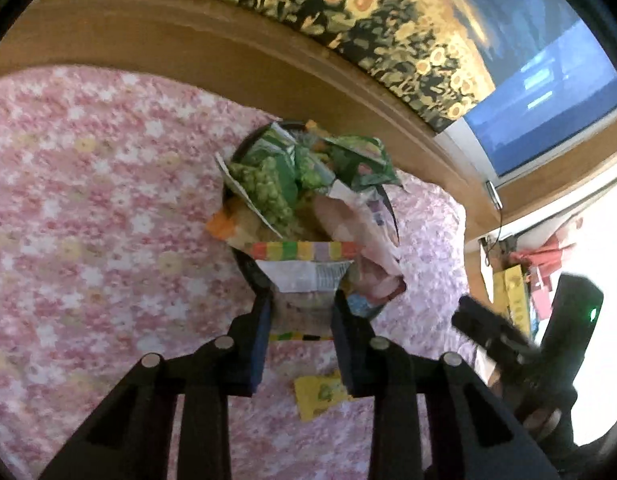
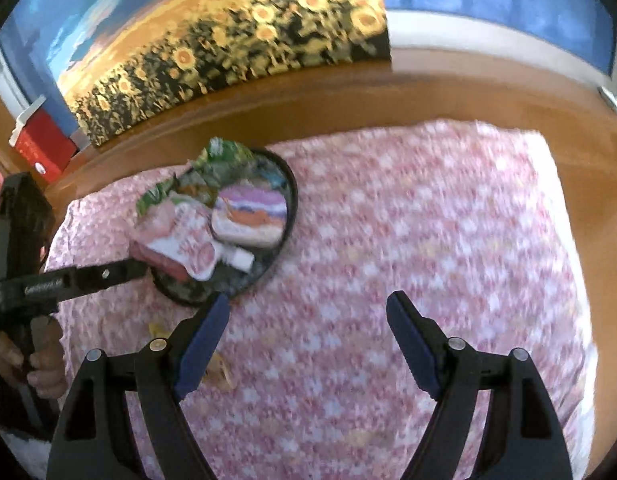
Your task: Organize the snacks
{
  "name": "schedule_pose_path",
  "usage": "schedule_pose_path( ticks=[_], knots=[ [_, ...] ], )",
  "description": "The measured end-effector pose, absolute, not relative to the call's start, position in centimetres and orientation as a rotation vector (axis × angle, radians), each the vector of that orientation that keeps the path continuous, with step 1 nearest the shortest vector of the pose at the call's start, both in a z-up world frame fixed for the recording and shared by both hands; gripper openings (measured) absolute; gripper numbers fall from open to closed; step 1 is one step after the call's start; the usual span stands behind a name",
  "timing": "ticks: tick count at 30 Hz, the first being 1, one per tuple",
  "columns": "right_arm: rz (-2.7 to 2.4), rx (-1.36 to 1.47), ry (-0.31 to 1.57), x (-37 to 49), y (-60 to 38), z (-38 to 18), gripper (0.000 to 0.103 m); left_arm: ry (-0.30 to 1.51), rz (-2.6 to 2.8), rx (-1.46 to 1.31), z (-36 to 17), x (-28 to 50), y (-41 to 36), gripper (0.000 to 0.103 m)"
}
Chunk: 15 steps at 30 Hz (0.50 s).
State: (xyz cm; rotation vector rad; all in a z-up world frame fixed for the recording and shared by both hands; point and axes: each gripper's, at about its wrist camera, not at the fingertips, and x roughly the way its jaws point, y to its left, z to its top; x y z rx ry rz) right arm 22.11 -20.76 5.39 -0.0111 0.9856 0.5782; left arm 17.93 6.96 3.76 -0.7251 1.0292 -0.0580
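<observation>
My left gripper (image 1: pixel 302 308) clenches a striped-edged snack packet (image 1: pixel 304 268) just over the bowl (image 2: pixel 290 192); my right gripper (image 2: pixel 308 332) gapes empty, farther off.

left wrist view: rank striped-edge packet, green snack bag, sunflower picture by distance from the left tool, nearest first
1. striped-edge packet: between the left tool's fingertips, at the near rim of the black tray.
2. green snack bag: farther back, on top of the pile in the tray.
3. sunflower picture: farthest, on the wall beyond the wooden ledge.
</observation>
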Motion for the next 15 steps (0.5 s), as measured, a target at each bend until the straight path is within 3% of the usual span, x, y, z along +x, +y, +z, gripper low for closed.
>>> schedule_pose_path(
  ticks=[6, 9, 12, 13, 14, 15],
  knots=[
    [0.602, -0.039, 0.993, 20.8, -20.0, 5.5, 0.083, 0.984, -0.038, -0.784, 3.3, 19.0, 6.9, 0.032],
    [0.616, -0.055, 0.998, 20.7, -19.3, 5.8, 0.083, 1.001, -0.027, -0.801, 3.1, 19.5, 7.0, 0.041],
    [0.629, -0.07, 0.993, 20.4, -18.8, 6.0, 0.083, 1.011, -0.045, -0.783, 4.2, 19.1, 6.5, 0.065],
    [0.635, -0.073, 0.993, 20.3, -18.7, 6.0, 0.083, 1.014, -0.022, -0.741, 4.7, 19.1, 6.0, 0.088],
    [0.641, -0.077, 0.994, 20.2, -18.5, 6.0, 0.083, 1.02, 0.011, -0.701, 5.1, 18.8, 5.8, 0.095],
    [0.646, -0.081, 0.996, 20.1, -18.4, 6.0, 0.083, 1.02, 0.023, -0.683, 5.4, 18.5, 5.7, 0.095]
  ],
)
